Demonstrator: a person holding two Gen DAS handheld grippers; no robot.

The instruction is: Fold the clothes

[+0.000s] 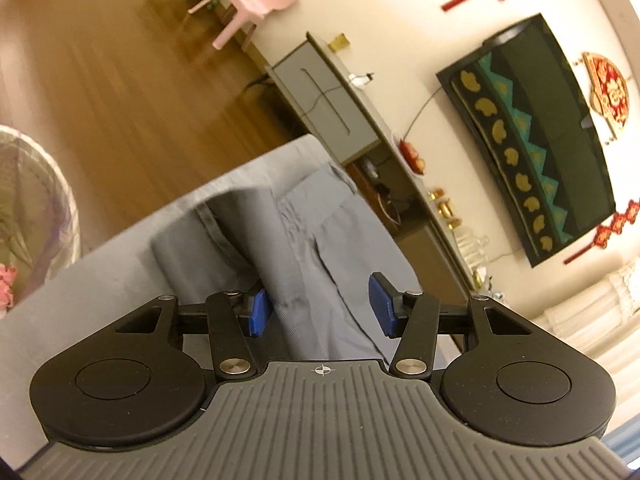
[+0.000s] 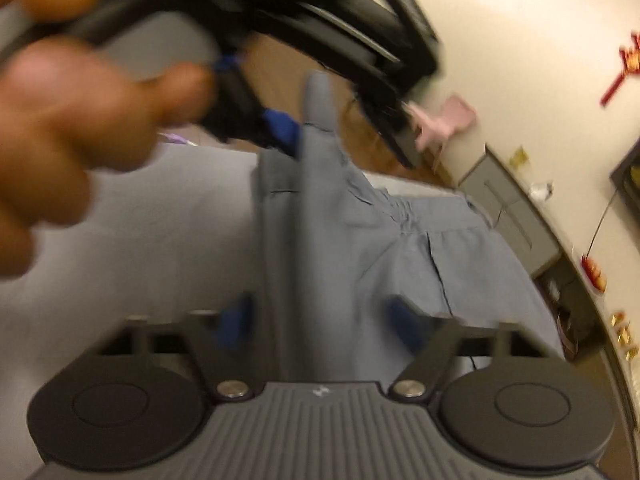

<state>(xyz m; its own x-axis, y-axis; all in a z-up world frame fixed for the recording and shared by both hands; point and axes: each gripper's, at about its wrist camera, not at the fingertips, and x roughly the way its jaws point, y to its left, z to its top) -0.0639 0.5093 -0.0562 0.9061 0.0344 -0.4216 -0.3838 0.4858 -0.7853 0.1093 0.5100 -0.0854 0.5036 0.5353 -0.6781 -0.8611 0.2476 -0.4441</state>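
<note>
Grey-blue garment [image 1: 320,236] spread on a grey cloth-covered surface [image 1: 100,280], reaching toward its far edge, beyond which wooden floor [image 1: 100,80]. From the left wrist: left gripper [image 1: 322,306] hovering over the garment, blue pads [image 1: 262,312] apart, cloth visible through the gap, nothing pinched; jaws released. Fold of garment lying just ahead of the left pad. From the right wrist, heavily blurred: right gripper [image 2: 320,324] with pads [image 2: 236,320] apart and a raised ridge of the garment [image 2: 316,200] running up between them; contact with either pad cannot be told through the blur, no clear grasp seen. Same ridge rising to a peak near the other gripper's blue pad [image 2: 282,128]; touching or just beside, unclear. Hand [image 2: 60,120] on that gripper's black body, upper left. Pink chair [image 1: 256,4] by the far wall.
</note>
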